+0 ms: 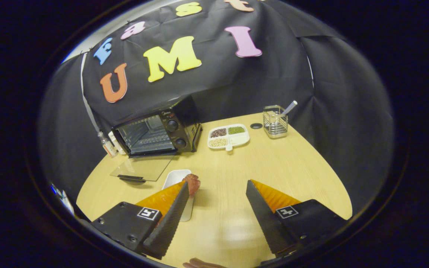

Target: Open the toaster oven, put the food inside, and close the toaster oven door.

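**Gripper spread wide, food half hidden behind a finger**

The gripper [217,187] is released, its 2 fingers wide apart above the wooden table [274,167] and holding nothing. The reddish-brown food [193,183] sits on a white plate [175,178], both partly hidden by the left finger. Beyond, the toaster oven [158,131] stands with its glass door [143,168] folded down flat. A 4-compartment tray [228,136] lies nearby, its contents too small to identify.

The gripper [217,186] has its fingers spread wide at lower centre. The food [192,183] sits on a white plate [174,177] by the left fingertip. The toaster oven [157,131], centre left, has its glass door [142,167] lowered flat.
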